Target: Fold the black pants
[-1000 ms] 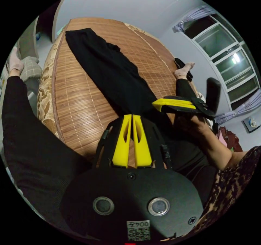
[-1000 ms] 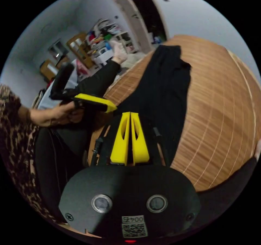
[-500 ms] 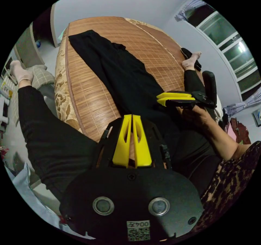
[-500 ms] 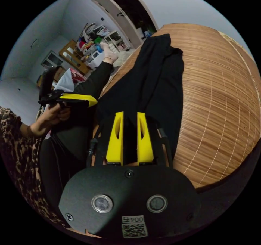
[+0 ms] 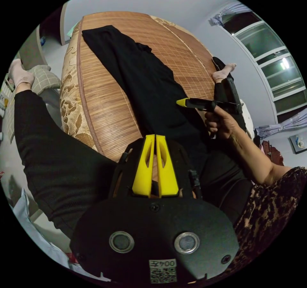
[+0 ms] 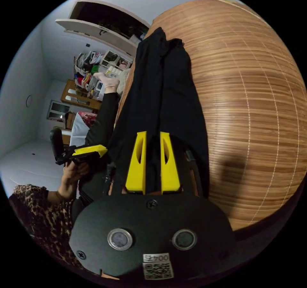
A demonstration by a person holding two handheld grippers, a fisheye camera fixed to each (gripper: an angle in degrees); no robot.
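The black pants (image 5: 144, 77) lie lengthwise on the bamboo mat (image 5: 105, 109), soft and limp, best pinched at the near corners; left hand-held gripper (image 5: 155, 137) closed and empty, right hand-held gripper (image 6: 153, 134) slightly open, empty

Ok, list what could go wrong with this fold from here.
1. The pants lie long on the mat with one leg end bunched at the far end; folding now would likely trap that wrinkle.
2. The right tongs are open over the near end and the left tongs are shut off to the side, so a one-sided grab may skew the fold.
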